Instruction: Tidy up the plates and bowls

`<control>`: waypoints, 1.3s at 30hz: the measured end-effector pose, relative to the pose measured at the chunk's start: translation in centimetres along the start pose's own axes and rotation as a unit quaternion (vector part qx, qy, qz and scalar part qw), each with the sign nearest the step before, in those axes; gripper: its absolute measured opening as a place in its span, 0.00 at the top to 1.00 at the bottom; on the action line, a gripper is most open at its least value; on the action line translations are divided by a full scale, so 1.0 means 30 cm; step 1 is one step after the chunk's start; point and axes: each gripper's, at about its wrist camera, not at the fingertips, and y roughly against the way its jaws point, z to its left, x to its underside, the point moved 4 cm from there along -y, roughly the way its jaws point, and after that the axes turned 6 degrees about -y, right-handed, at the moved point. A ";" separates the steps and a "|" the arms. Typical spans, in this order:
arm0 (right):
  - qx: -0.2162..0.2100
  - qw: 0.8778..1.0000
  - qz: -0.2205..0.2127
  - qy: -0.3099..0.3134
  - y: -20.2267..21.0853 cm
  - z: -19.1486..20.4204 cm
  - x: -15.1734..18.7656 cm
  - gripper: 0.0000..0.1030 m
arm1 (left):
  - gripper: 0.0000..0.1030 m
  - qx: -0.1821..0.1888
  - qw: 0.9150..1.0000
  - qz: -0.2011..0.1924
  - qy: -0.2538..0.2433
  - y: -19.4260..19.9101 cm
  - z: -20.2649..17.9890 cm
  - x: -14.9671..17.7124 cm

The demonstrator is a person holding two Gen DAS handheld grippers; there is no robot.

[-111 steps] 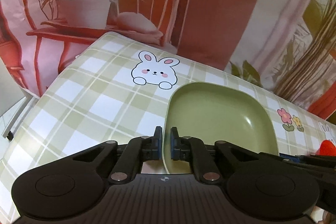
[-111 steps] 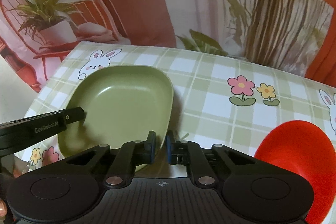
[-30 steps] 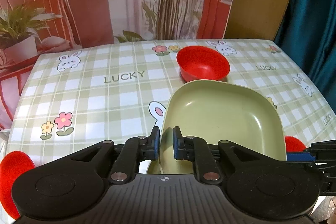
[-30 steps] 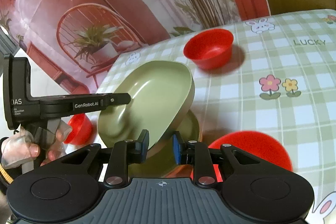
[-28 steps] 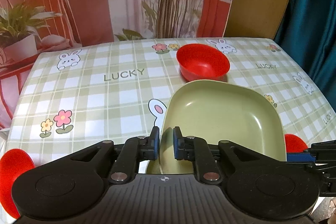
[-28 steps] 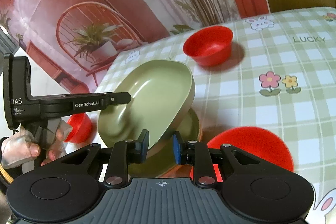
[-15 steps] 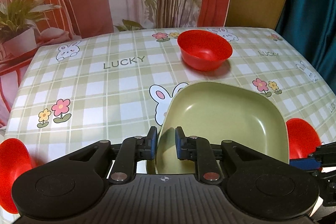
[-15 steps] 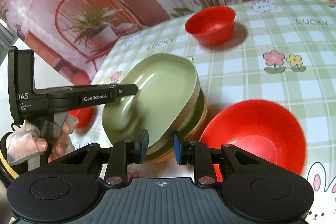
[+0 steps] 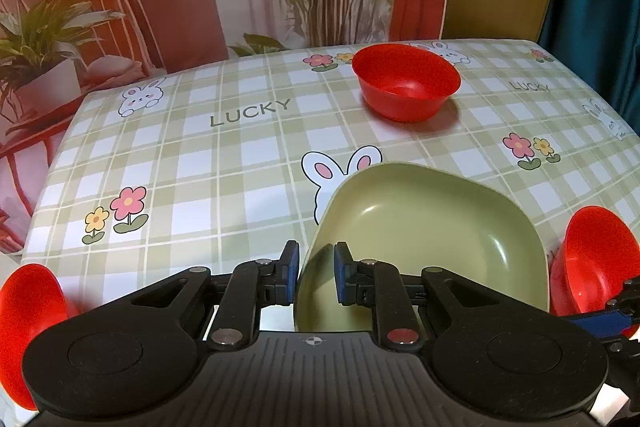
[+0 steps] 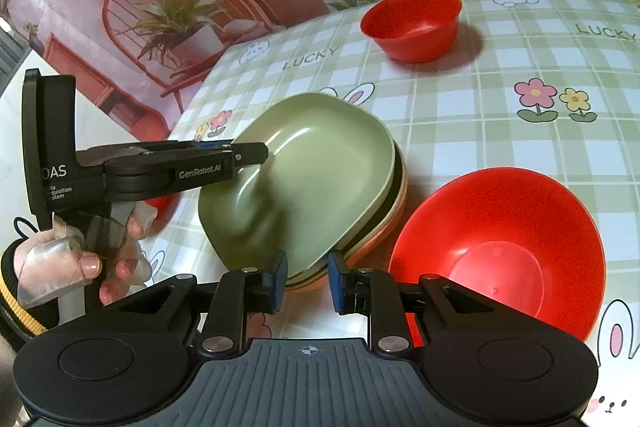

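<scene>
Since the plate [image 9: 432,235] hung tilted in the air a sec ago, the main change is that it has come down.

Left wrist view: the plate fills 4 o'clock, lower and closer to the tabletop [image 9: 200,167] than before. The L gripper [image 9: 316,267] has its fingers either side of the near rim. The gap looks a touch wider than 1 s ago, but I can't tell if they still pinch or have just let go. The far bowl [image 9: 406,81] sits at 12 o'clock, well apart. Another bowl, the R bowl [image 9: 588,255], is at 3 o'clock just beside the plate. A third, the L bowl [image 9: 28,323], is cut off at 8 o'clock.

Right wrist view: the plate now lies on the stack [image 10: 394,219] at centre. It is nested on top with its 3 o'clock side down, though the 9 o'clock side may sit a bit high. The R gripper [image 10: 306,279] straddles the near rim at 6 o'clock. Its pads look pressed to the rim, w/ the gap approx. the same as during the carry, so I read it as gripping the plate. The R bowl is at 4 o'clock, near the stack but not touching.

Meaning for the task: the plate is prob. as good as stacked. Release and pull-back come next, then the three red bowls need collecting.
</scene>
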 end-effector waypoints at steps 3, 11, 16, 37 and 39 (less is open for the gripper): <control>-0.001 1.000 0.003 -0.003 -0.002 -0.006 -0.001 0.79 | 0.81 -0.002 1.000 -0.002 -0.003 -0.004 -0.005 -0.002; 0.001 1.000 0.009 -0.001 -0.013 -0.001 0.001 0.79 | 0.77 -0.006 1.000 -0.006 -0.001 -0.017 -0.010 -0.004; 0.000 1.000 0.012 -0.002 -0.014 -0.002 0.003 0.79 | 0.74 -0.009 1.000 -0.008 0.005 -0.026 -0.016 -0.005; -0.011 1.000 -0.001 0.002 -0.014 -0.004 0.004 0.85 | 0.88 -0.003 0.983 -0.043 0.176 0.094 0.069 0.139; -0.008 1.000 -0.004 -0.001 -0.010 -0.009 0.005 0.85 | 0.88 -0.002 0.983 -0.041 0.178 0.084 0.070 0.143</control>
